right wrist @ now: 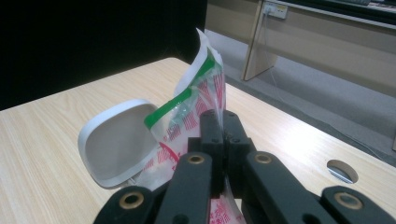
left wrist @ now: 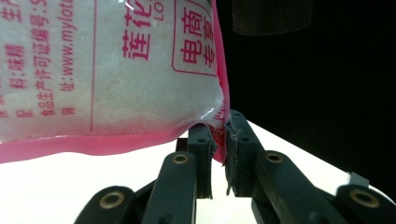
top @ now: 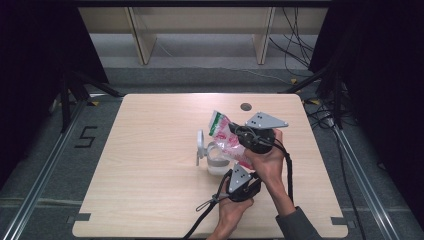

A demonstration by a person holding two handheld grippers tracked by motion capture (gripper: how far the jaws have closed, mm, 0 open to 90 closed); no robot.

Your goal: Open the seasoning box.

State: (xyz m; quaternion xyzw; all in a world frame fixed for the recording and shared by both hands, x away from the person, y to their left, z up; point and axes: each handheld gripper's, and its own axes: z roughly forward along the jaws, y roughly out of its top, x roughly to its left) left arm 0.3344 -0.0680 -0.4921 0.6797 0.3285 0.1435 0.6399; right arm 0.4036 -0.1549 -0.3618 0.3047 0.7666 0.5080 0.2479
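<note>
High view: both grippers' jaws pinch a crinkly plastic bag [top: 227, 140] above a clear lidded container [top: 215, 160].

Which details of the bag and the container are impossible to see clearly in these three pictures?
- Contents of the clear container: high view, covered by the bag and too small.
- Full bag label: left gripper view, printing cut off by the top and left edges.
- Container body: right gripper view, hidden behind the bag and the right gripper; its white lid stands open.
- Whether the bag's top is open: too small or turned away.
</note>
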